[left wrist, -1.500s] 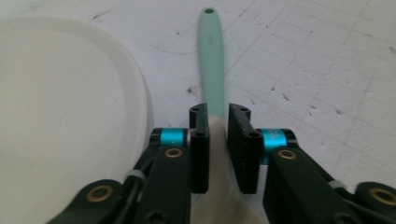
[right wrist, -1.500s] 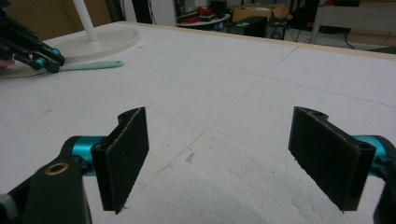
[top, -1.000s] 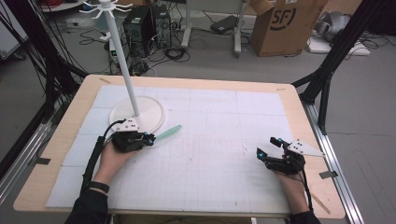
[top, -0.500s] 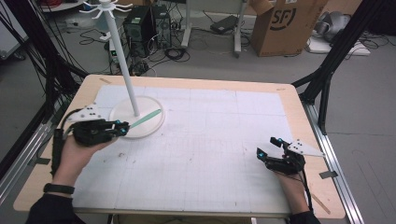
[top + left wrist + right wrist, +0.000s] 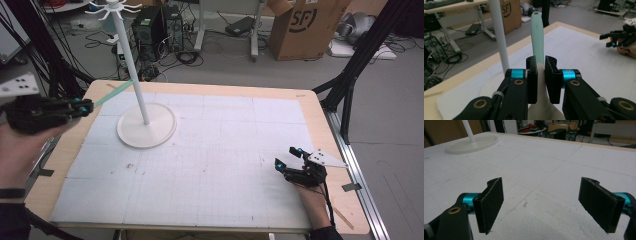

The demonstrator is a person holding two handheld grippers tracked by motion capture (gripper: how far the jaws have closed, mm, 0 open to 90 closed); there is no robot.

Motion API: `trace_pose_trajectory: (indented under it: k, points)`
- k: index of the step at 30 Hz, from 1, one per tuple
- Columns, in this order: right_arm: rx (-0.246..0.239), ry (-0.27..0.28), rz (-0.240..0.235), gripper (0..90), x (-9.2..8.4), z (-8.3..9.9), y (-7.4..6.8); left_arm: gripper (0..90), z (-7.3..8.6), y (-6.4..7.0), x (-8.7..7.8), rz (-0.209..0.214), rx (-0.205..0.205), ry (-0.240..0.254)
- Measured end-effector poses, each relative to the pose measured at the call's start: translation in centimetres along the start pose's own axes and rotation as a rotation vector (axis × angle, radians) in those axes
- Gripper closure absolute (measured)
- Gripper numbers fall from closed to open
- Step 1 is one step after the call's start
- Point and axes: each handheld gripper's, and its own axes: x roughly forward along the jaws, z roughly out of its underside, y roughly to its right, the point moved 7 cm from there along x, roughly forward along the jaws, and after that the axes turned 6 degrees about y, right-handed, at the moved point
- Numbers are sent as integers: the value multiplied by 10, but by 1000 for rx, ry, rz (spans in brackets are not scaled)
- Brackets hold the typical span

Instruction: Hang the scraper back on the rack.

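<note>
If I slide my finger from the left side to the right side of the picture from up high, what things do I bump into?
left gripper → mint-green stick held in it → white stand with its round base → right gripper resting on the table.

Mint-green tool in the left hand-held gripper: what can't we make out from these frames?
- Mint-green tool, left gripper view: its lower end is hidden between the jaws of the left hand-held gripper, so what kind of tool it is stays unclear.
- Same tool, high view: thin and blurred; the stand's white pole crosses its far tip.
- White pole, left gripper view: its top is cut off by the upper edge.
</note>
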Motion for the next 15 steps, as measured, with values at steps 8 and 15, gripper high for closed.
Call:
trace_pose_trajectory:
  k: [8, 15]
  points:
    - [-1, 2, -2, 193, 0, 0, 0, 815, -38, -10, -24, -33, 1, 27]
    - [4, 1, -2, 194, 0, 0, 0, 815, -60, -15, -39, -56, 10, 15]
